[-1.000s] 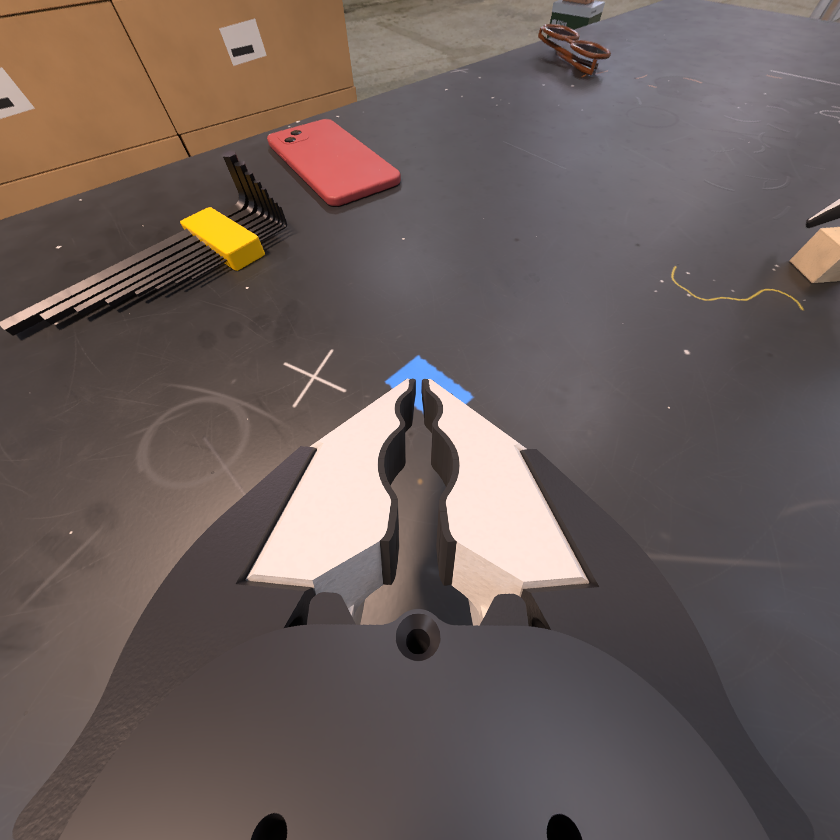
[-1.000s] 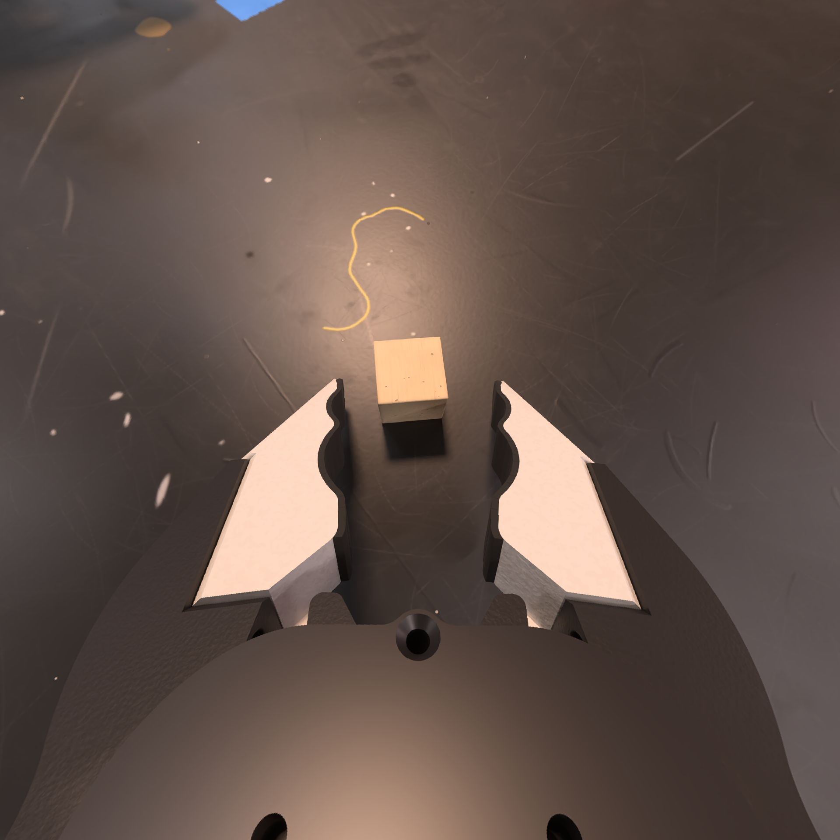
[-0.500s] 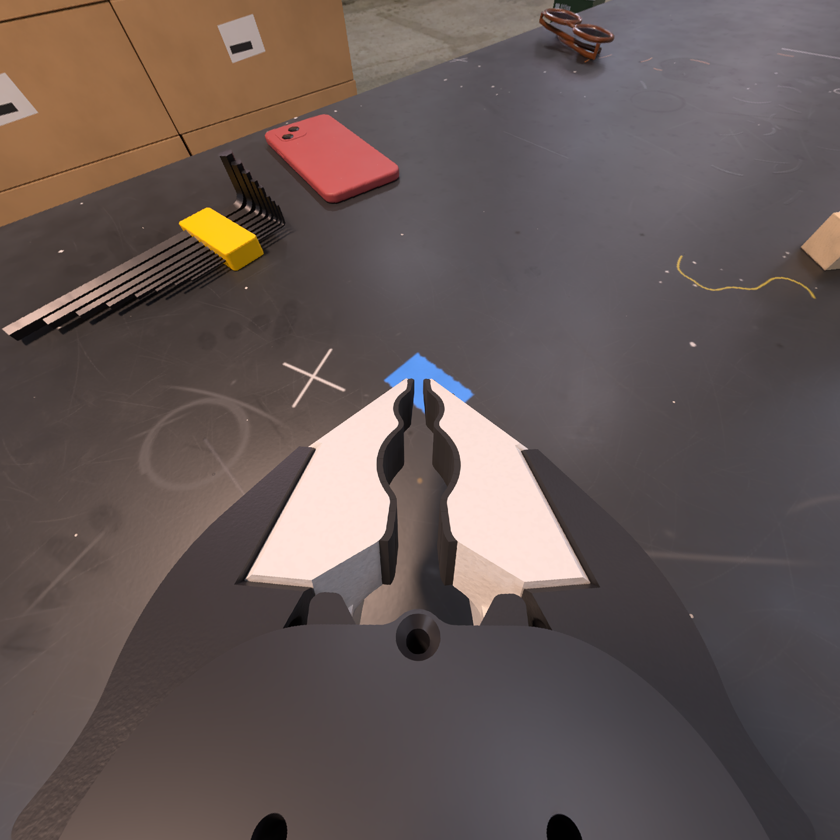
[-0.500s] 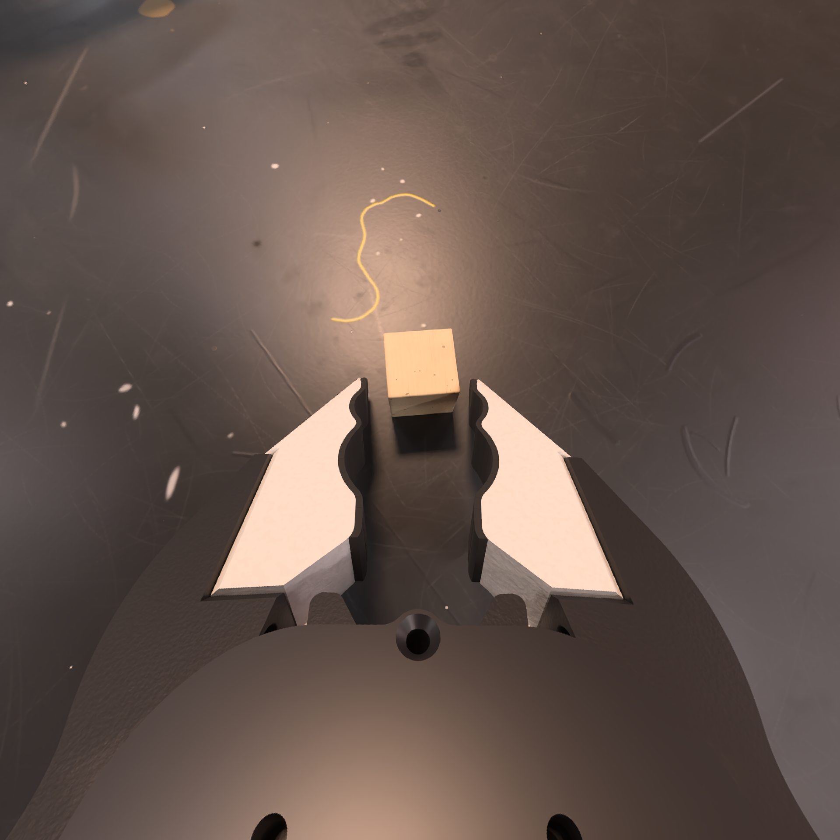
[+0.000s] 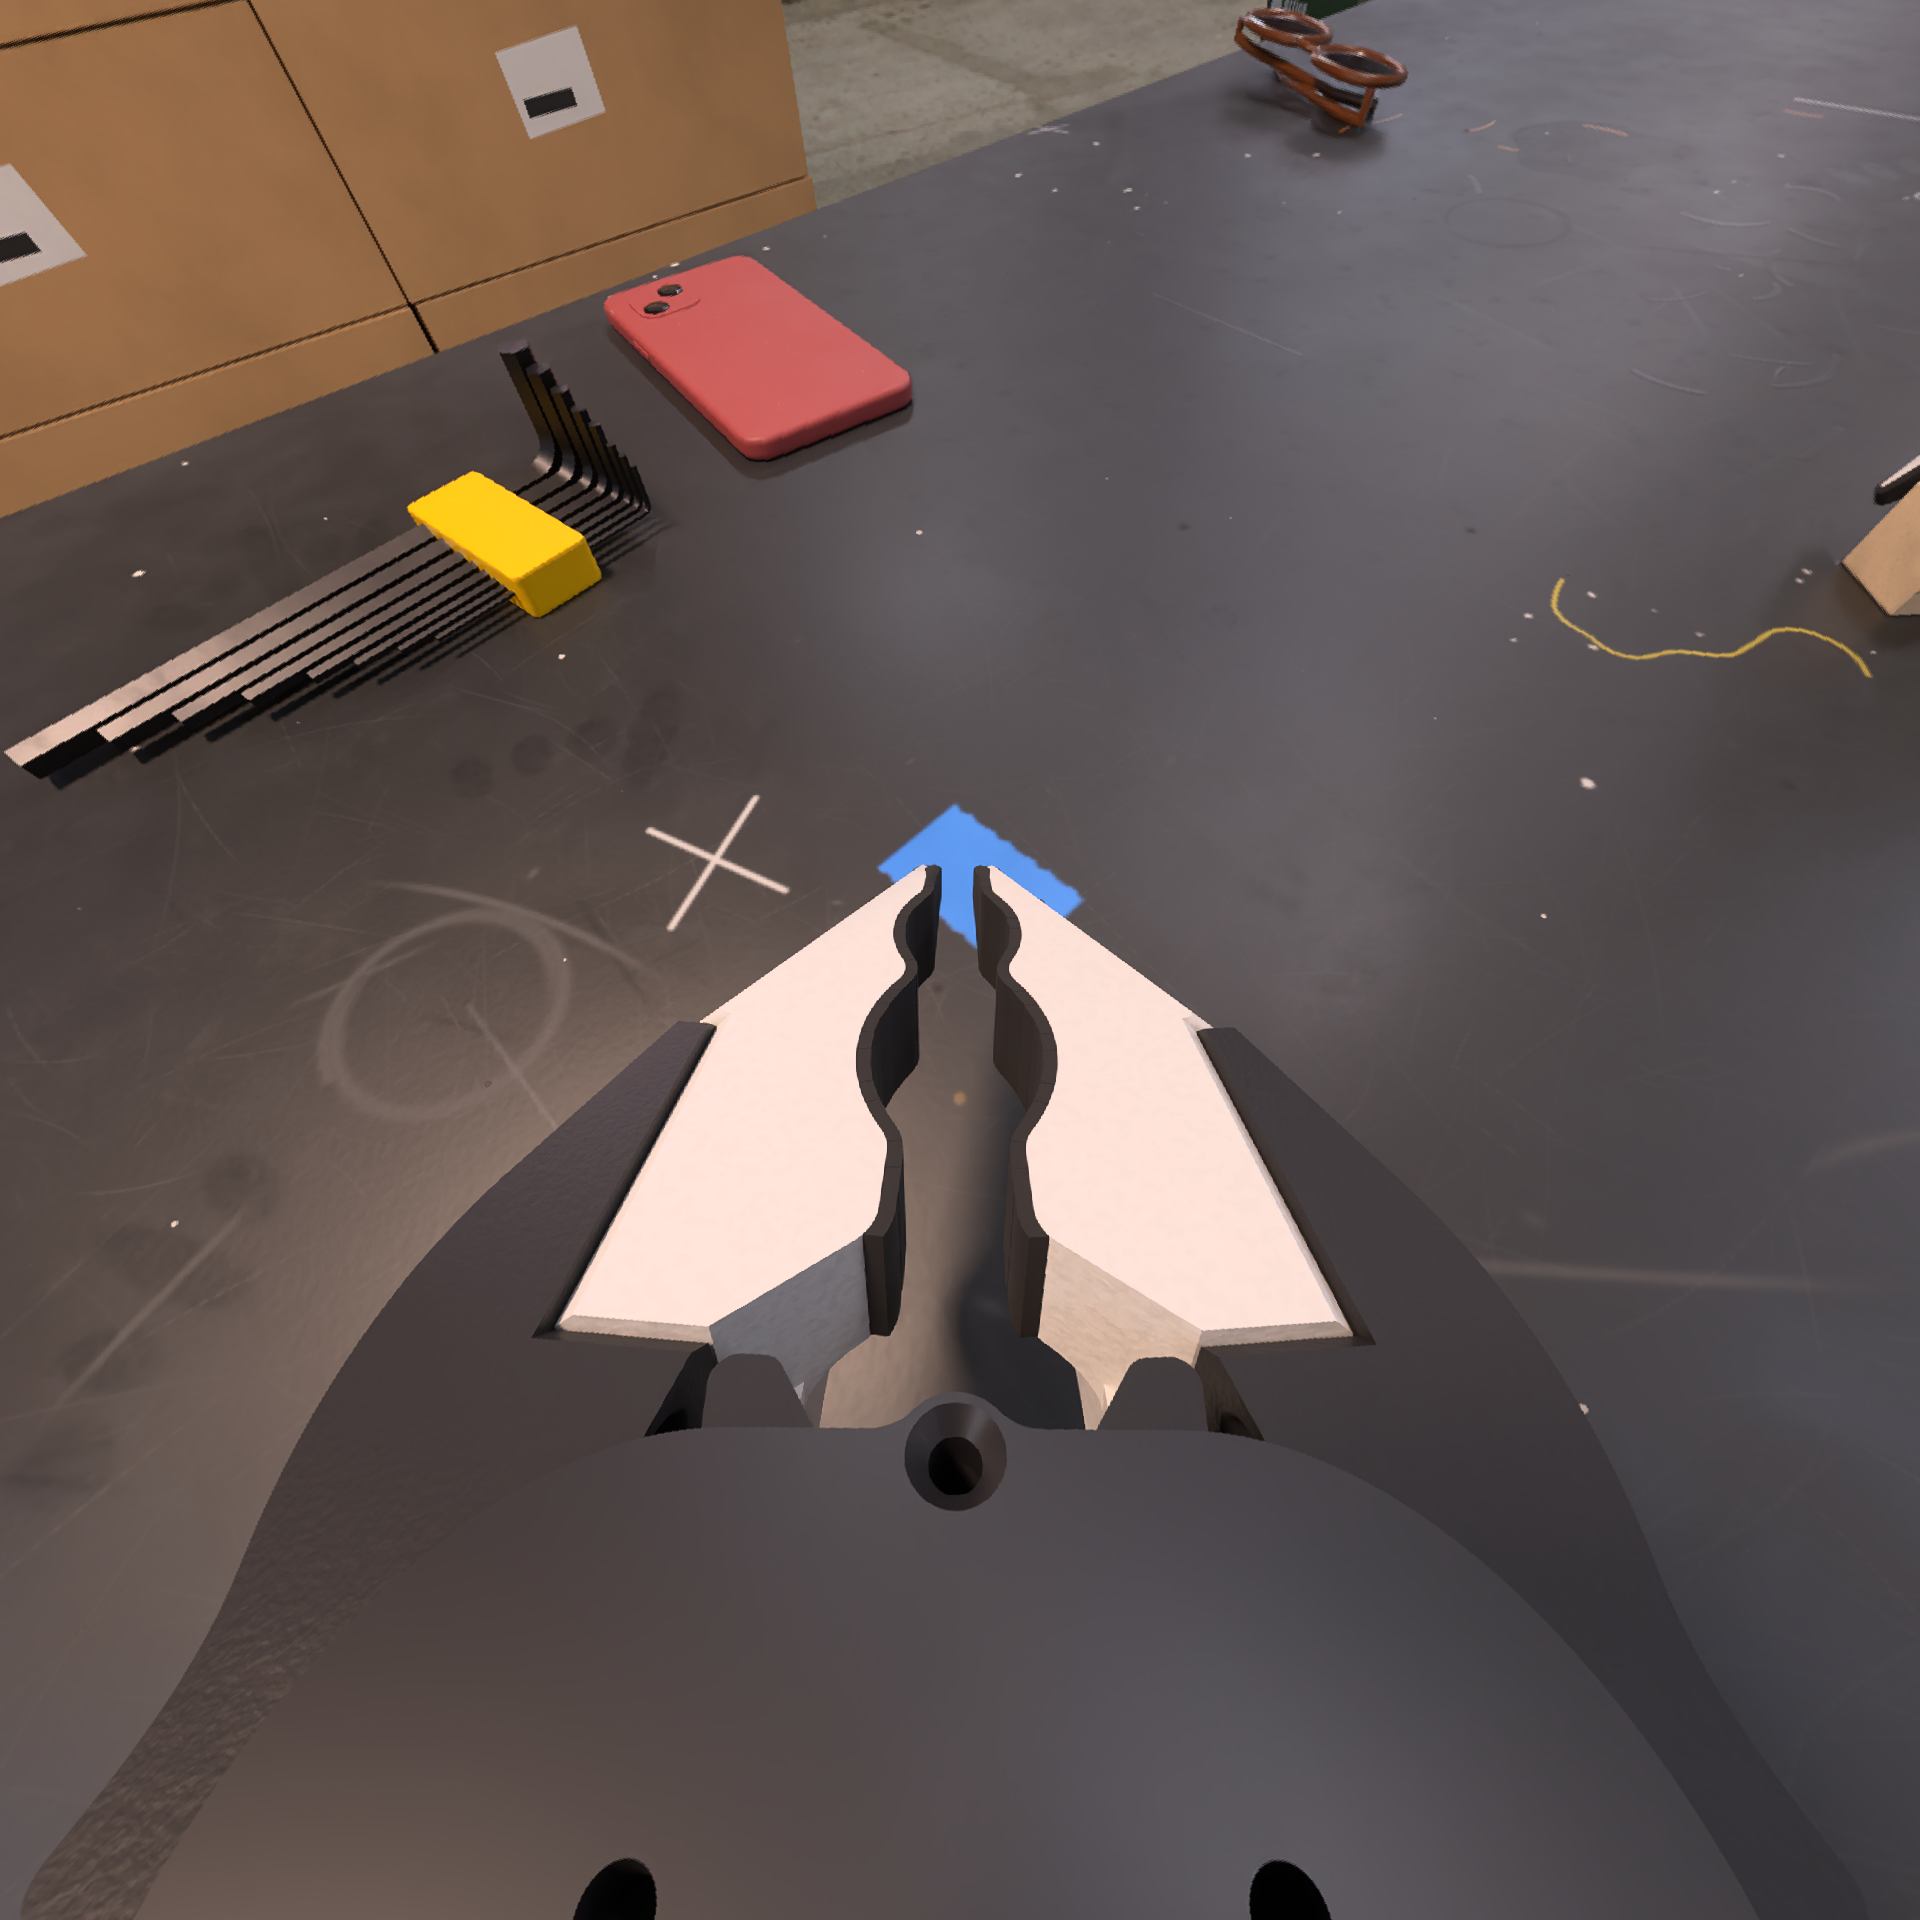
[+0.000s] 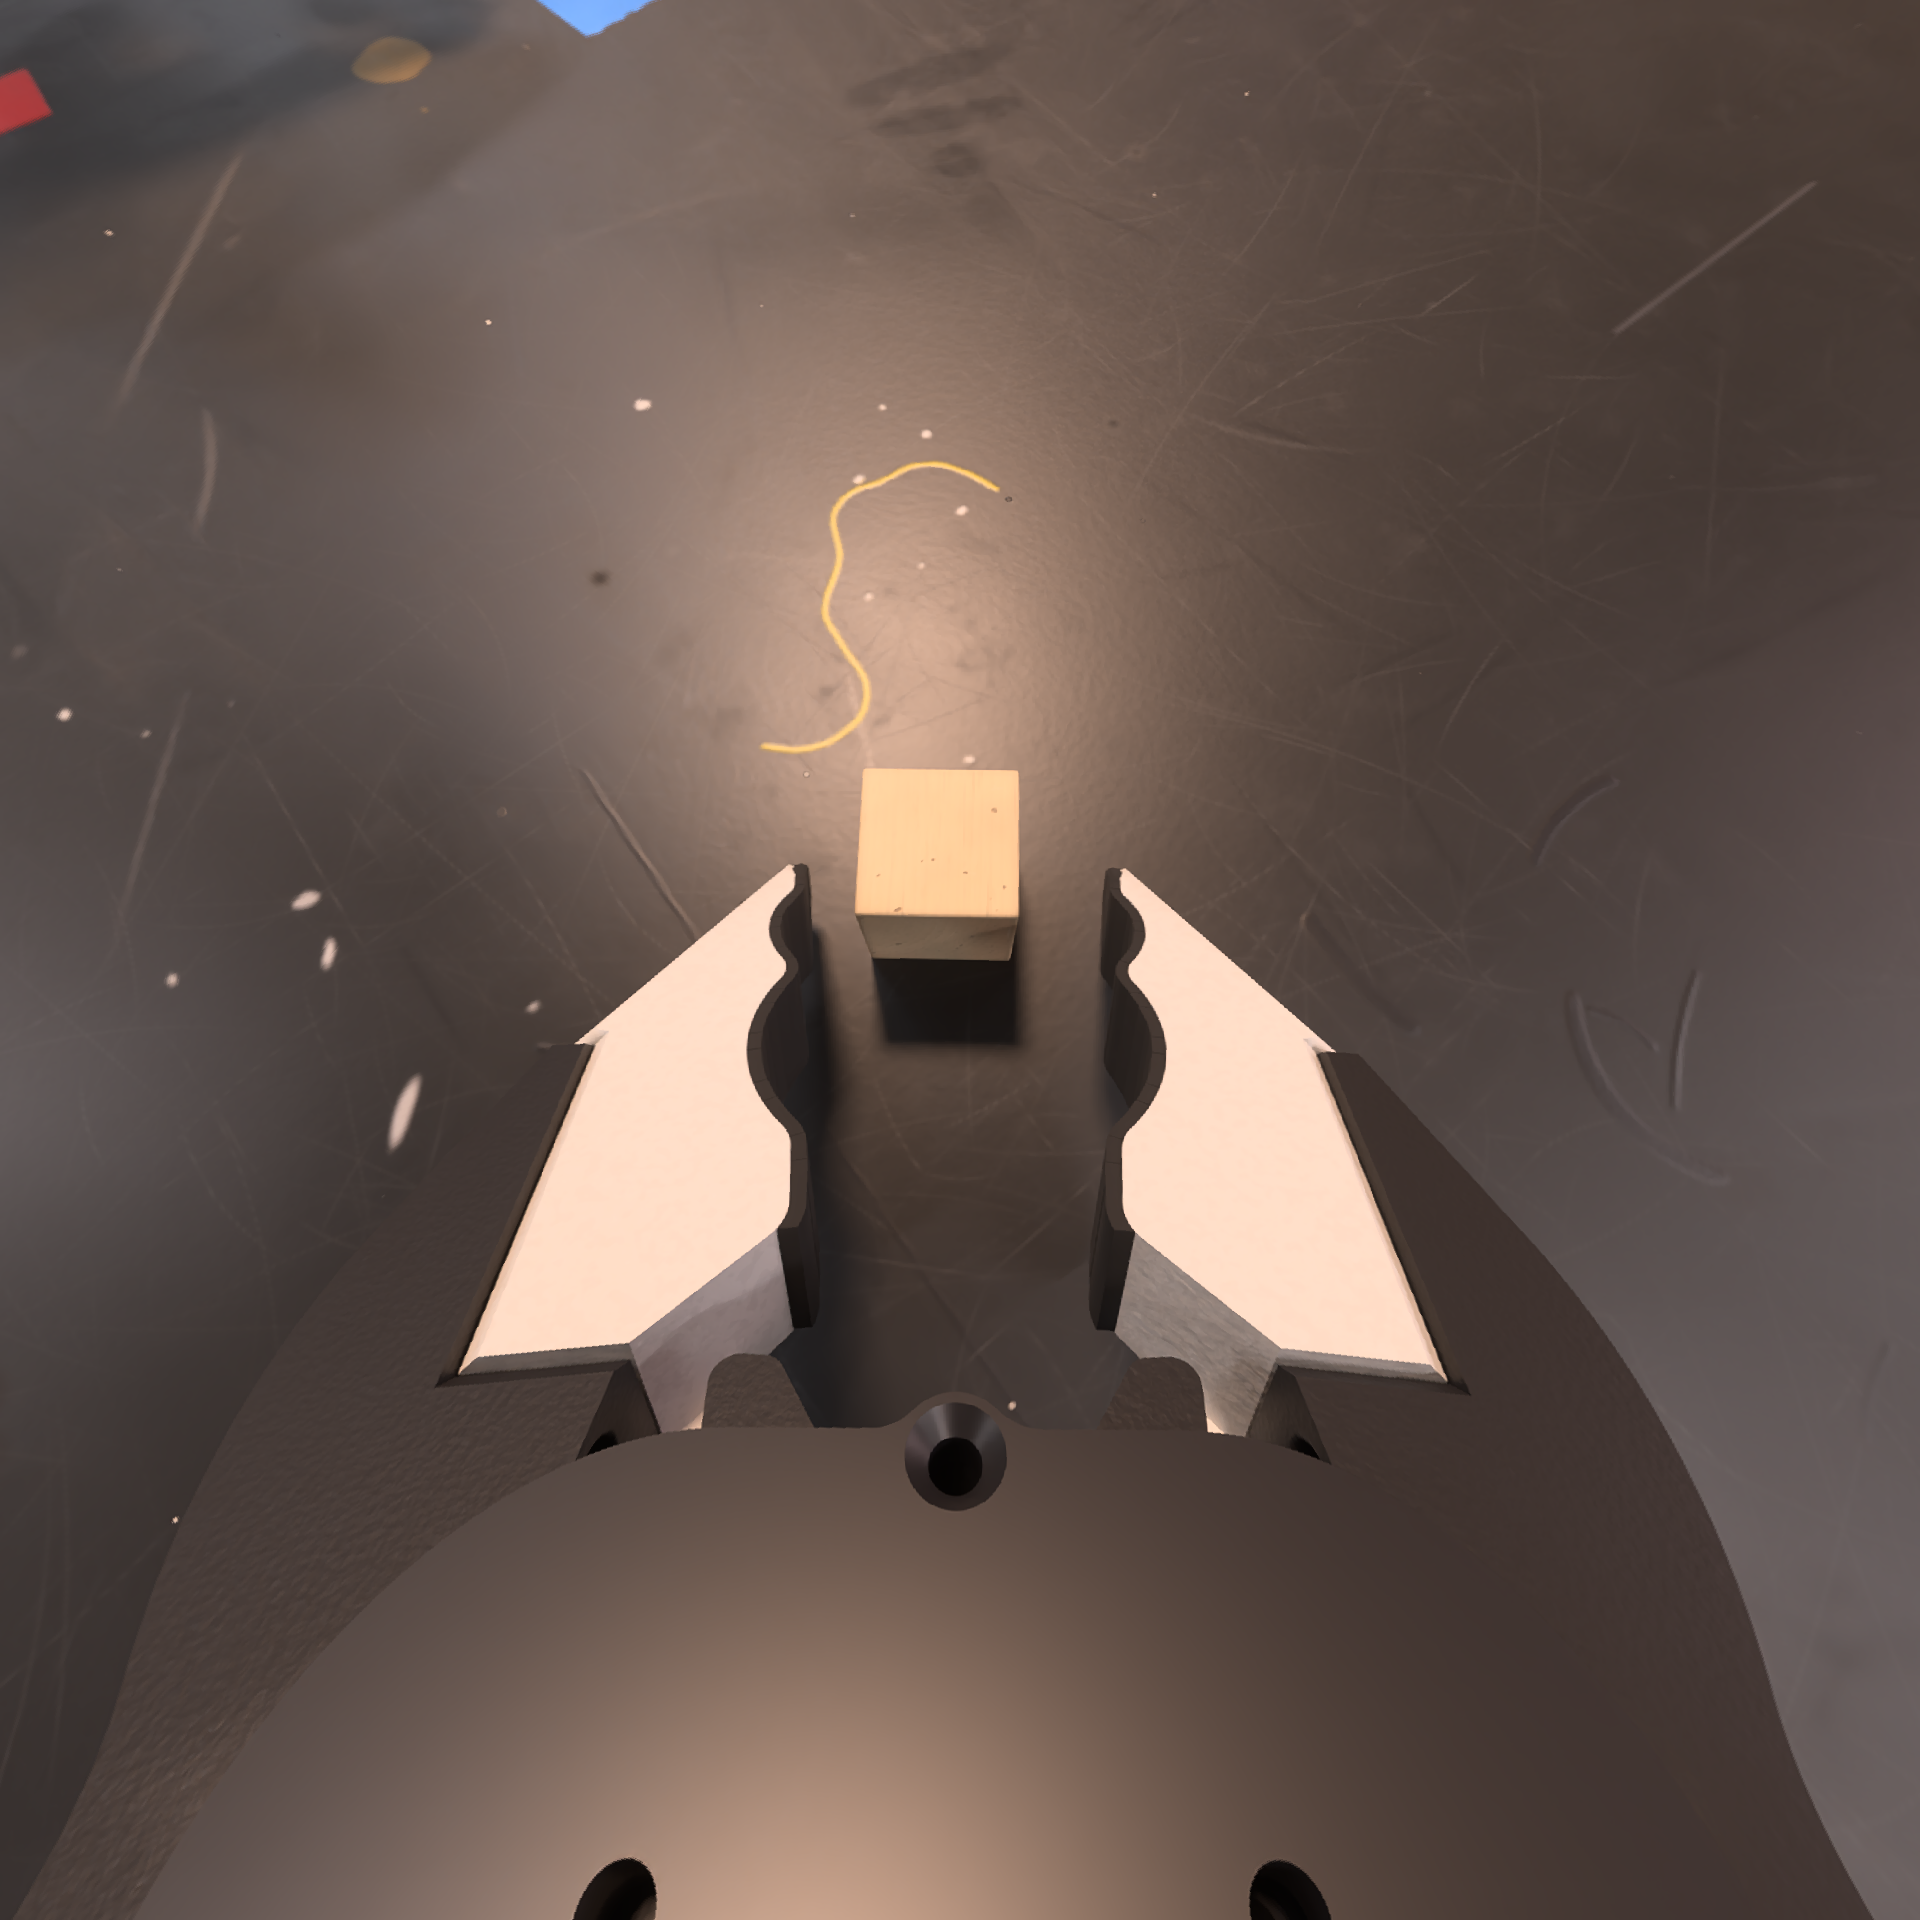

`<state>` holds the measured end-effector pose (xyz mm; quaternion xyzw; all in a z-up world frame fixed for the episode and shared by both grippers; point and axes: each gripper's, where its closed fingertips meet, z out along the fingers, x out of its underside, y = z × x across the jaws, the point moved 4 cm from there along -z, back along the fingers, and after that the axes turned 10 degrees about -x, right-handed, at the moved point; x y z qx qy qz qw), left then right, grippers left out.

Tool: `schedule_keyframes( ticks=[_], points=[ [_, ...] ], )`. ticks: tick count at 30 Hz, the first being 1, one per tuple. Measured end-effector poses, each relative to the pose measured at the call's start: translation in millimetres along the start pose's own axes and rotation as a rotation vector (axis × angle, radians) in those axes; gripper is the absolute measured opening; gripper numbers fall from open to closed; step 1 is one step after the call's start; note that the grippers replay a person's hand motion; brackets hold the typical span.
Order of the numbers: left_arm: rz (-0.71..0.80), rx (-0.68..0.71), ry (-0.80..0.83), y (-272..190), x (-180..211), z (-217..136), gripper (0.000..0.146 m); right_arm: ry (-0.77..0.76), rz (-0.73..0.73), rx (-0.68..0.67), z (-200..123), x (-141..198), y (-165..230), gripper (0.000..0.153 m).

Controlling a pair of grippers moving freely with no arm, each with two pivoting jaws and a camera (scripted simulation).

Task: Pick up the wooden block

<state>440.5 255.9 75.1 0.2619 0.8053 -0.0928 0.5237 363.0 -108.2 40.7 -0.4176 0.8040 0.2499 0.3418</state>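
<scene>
The wooden block, a small pale cube, stands on the dark table between and just beyond the fingertips of my right gripper. The right jaws are open, with a gap on each side of the block, and touch nothing. The block's corner also shows at the far right edge of the left wrist view. My left gripper is shut and empty, with its tips over a blue tape patch.
A yellow thread lies just beyond the block. In the left wrist view, a red phone, a hex key set with a yellow holder, brown glasses and cardboard boxes are far off to the left and back.
The right jaws narrowed around the block half a second ago and have now widened again. The block still stands on the table. The left gripper has barely moved.
</scene>
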Motion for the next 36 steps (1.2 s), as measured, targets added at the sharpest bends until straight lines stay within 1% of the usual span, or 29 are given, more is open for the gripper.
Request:
schedule_keyframes(
  ticks=[1,4,7,11,13,19,24,26,30,33,36],
  points=[
    [0.000,0.000,0.001,0,0,0,0.006,0.000,0.003,-0.015,1,0,-1,0.059],
    [0.001,0.001,0.004,0,0,0,0.007,0.001,-0.006,-0.027,1,-1,-5,0.059],
    [0.003,0.001,0.007,0,1,1,0.007,0.018,-0.051,-0.013,3,-1,-7,0.052],
    [0.011,0.003,0.019,-1,1,2,0.008,0.023,-0.059,-0.053,5,-2,-4,0.040],
    [0.016,0.001,0.022,-2,2,2,0.008,0.023,-0.064,-0.054,5,-2,-2,0.031],
    [0.028,-0.002,0.025,-3,2,3,0.008,0.016,-0.064,-0.061,2,-1,1,0.031],
    [0.017,0.010,0.017,-3,1,1,0.011,-0.093,-0.055,-0.097,-8,-8,10,0.031],
    [0.009,0.017,0.002,-3,0,0,0.014,-0.143,-0.059,-0.111,-13,-12,16,0.031],
    [0.001,0.092,-0.082,-16,-14,-10,0.028,-0.204,-0.095,-0.107,-19,-20,25,0.031],
    [0.088,0.158,-0.122,-40,-26,-21,0.039,-0.226,-0.119,-0.105,-20,-24,29,0.031],
    [0.201,0.250,-0.141,-72,-32,-30,0.046,-0.235,-0.136,-0.106,-21,-25,32,0.031]
  ],
)
